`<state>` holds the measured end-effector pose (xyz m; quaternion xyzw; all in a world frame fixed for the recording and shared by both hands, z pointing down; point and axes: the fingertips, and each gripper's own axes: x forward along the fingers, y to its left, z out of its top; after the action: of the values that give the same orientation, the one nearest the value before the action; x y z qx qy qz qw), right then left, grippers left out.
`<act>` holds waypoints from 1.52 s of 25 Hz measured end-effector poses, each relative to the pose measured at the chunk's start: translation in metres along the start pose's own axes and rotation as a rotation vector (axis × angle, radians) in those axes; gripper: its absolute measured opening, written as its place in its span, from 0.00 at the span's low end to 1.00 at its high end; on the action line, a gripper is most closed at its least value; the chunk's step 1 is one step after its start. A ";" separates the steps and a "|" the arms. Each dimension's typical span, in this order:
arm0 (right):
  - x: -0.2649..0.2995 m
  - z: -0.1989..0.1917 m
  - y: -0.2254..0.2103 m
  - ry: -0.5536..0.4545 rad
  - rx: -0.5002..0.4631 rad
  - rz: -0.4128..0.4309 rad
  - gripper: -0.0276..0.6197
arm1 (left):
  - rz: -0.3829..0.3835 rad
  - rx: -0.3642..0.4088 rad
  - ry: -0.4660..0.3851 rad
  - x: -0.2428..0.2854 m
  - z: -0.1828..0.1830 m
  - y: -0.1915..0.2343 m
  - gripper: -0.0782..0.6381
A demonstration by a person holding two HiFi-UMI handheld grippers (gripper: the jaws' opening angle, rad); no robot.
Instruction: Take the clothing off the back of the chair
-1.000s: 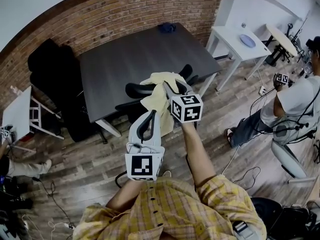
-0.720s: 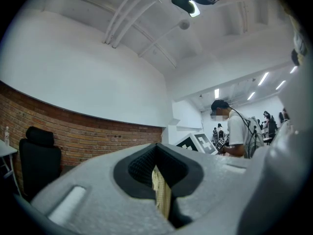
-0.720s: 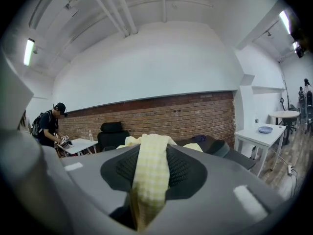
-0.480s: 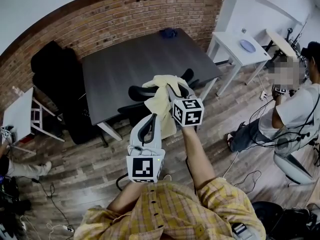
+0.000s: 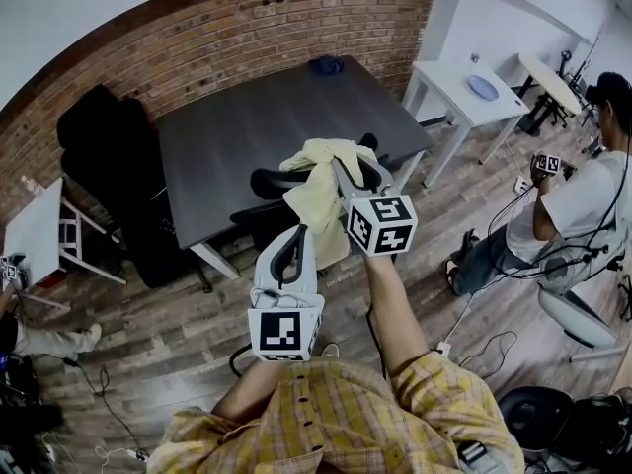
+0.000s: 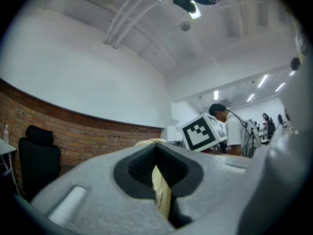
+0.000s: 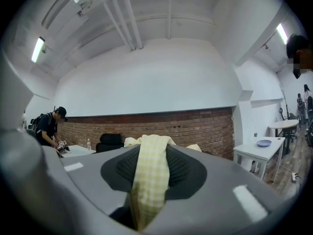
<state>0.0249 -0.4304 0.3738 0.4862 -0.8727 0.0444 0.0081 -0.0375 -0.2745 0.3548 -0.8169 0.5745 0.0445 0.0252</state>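
A pale yellow checked garment (image 5: pixel 318 188) hangs over the back of a black office chair (image 5: pixel 269 180) pushed against a dark table (image 5: pixel 267 117). My right gripper (image 5: pixel 338 169) is at the garment's top, shut on a bunched fold. That fold (image 7: pixel 148 180) runs up between the pads of the right gripper (image 7: pixel 154 154). My left gripper (image 5: pixel 299 235) is lower and to the left, at the cloth's hanging edge. In the left gripper view its jaws (image 6: pixel 157 154) are shut on a thin strip of the same cloth (image 6: pixel 161 195), with the right gripper's marker cube (image 6: pixel 203 132) just beyond.
A blue object (image 5: pixel 327 64) lies at the table's far edge. A white side table (image 5: pixel 444 72) with a blue plate (image 5: pixel 482 87) stands at the right. A person (image 5: pixel 578 200) is seated at the far right, and another black chair (image 5: pixel 104 136) is by the brick wall. Cables trail on the wood floor.
My right gripper has risen and come nearer, lifting the top of the garment with it. The left gripper has stayed where it was.
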 end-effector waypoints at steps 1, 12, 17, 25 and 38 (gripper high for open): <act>-0.004 0.003 0.001 -0.012 -0.002 -0.002 0.23 | -0.002 0.000 0.002 -0.002 -0.002 -0.001 0.11; -0.040 0.027 0.008 -0.087 -0.007 -0.040 0.23 | -0.036 -0.005 -0.001 -0.011 0.001 -0.007 0.11; -0.067 0.047 0.015 -0.138 -0.047 -0.048 0.23 | -0.054 -0.020 -0.029 -0.014 0.009 -0.019 0.11; -0.103 0.070 0.030 -0.199 -0.071 -0.061 0.23 | -0.075 -0.013 -0.040 -0.027 0.017 -0.027 0.11; -0.161 0.065 0.047 -0.220 -0.067 -0.100 0.23 | -0.112 -0.016 -0.047 -0.048 0.024 -0.049 0.11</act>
<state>0.0719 -0.2753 0.2969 0.5304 -0.8440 -0.0386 -0.0694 -0.0084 -0.2103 0.3357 -0.8467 0.5267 0.0671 0.0346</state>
